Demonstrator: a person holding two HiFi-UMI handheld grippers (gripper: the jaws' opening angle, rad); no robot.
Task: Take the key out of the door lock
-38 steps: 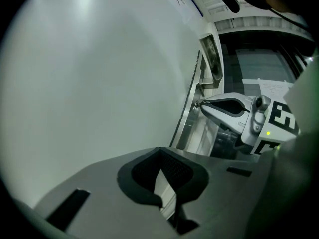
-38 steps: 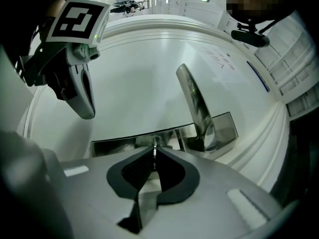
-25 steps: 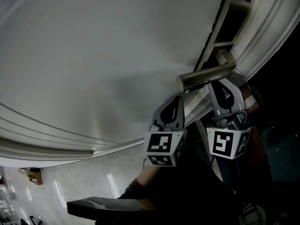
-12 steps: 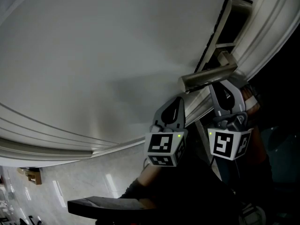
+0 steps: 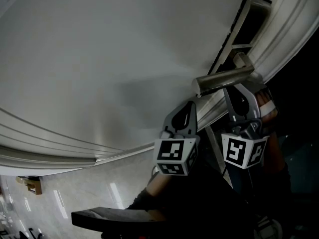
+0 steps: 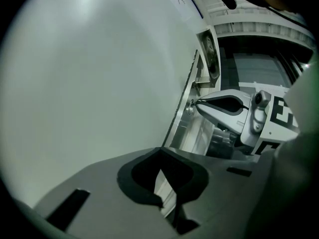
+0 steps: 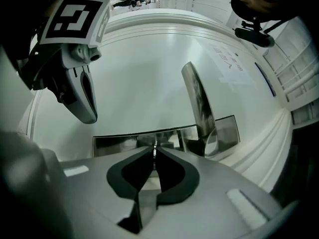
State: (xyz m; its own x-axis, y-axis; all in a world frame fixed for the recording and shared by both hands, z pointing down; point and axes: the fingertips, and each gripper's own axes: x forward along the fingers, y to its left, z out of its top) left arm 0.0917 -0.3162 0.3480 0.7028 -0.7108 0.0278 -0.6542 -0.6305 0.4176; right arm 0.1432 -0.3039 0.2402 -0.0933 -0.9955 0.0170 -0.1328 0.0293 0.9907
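The key [image 7: 155, 152] shows as a thin metal sliver standing out of the shiny lock plate [image 7: 119, 143] below the lever handle [image 7: 198, 103]. My right gripper [image 7: 154, 148] is shut on the key, its tips right at the plate. In the left gripper view the right gripper [image 6: 199, 103] points its tip at the lock [image 6: 190, 105] on the door's edge strip. My left gripper [image 6: 159, 152] is shut with nothing in it and hangs beside the white door [image 5: 99, 59], left of the right gripper [image 5: 232, 91]. In the head view the key is hidden.
The lever handle [image 5: 222, 78] juts out just above both grippers. A moulded door frame [image 5: 289, 29] runs along the right. Pale tiled floor [image 5: 75, 198] lies far below at the left. The person's dark sleeves fill the bottom of the head view.
Hardly anything: the head view has drifted a little, so the handle sits slightly higher and to the right. Both grippers keep their places by the lock.
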